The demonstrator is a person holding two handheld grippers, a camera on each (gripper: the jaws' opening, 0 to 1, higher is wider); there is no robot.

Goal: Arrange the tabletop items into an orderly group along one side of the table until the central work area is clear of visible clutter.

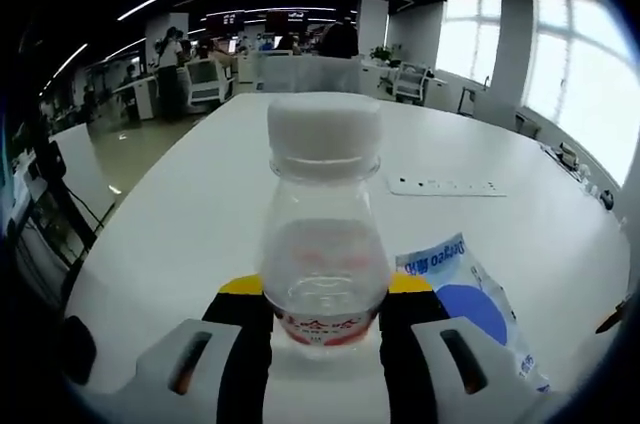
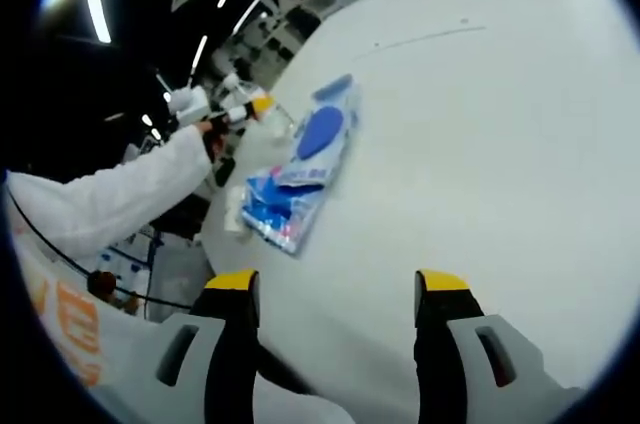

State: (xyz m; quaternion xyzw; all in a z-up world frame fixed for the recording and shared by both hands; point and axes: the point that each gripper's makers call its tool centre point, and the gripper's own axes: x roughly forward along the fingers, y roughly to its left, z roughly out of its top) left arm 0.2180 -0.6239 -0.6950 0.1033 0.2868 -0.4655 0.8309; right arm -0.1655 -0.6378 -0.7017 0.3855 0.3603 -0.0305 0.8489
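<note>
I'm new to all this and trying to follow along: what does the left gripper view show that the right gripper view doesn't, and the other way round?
Left gripper view: the clear bottle with its white cap seen close up, standing upright between the left gripper jaws, and a white power strip farther back on the table.

Right gripper view: the open right gripper holding nothing, and a person's white sleeve reaching in from the side.

Both: the white table and the blue and white packet lying flat on it.
</note>
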